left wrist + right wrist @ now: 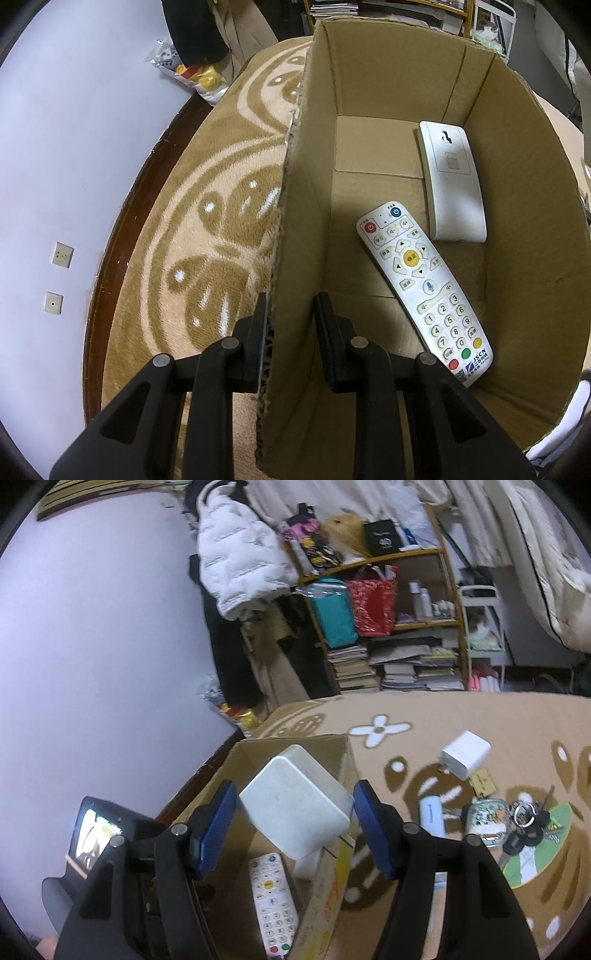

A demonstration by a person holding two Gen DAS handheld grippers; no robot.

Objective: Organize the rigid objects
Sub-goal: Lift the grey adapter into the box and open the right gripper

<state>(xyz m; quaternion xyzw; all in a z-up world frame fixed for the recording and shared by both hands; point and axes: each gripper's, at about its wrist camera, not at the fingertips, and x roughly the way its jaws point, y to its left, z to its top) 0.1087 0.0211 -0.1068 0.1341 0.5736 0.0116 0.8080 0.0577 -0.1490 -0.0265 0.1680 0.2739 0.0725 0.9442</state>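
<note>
A cardboard box [524, 236] stands on the patterned rug. Inside lie a white remote control [424, 291] and a slim white device [452, 184]. My left gripper [291, 328] straddles the box's left wall [295, 221], one finger outside and one inside, pinching it. In the right wrist view my right gripper [295, 827] is open above the box [332, 886]. A white rounded box-shaped device [295, 805] is between the fingers, tilted, touching neither pad, over the box. The remote [273, 893] lies below it.
On the rug to the right lie a white charger [465, 755], a small light-blue device [432, 816], a key bunch [524, 823], a small card [482, 781] and a green round mat [535, 849]. A cluttered shelf [388, 620] stands behind. A wall is to the left.
</note>
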